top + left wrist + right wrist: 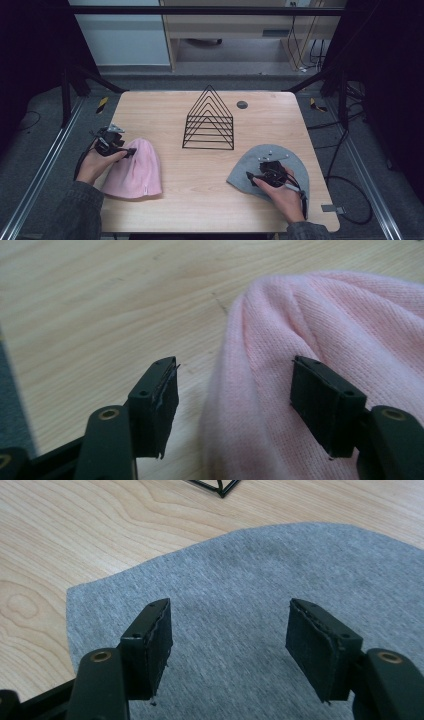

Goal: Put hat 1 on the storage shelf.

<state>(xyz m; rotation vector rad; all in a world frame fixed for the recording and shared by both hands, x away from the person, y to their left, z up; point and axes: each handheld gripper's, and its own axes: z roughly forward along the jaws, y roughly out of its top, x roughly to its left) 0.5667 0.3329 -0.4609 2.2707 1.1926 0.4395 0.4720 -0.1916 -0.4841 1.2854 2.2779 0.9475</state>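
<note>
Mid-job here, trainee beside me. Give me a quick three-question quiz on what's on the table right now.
1. True or false: the left gripper has its jaws clamped shut on the wire rack.
2. Which hat lies under the right gripper? A. pink hat B. grey hat C. black hat
3. What stands upright on the table, between the two hats and farther from the person?

Key
1. False: its jaws stand apart at the edge of the pink hat, pads not pressing.
2. B: the grey hat, jaws apart above it.
3. The black wire rack with triangular dividers.
</note>
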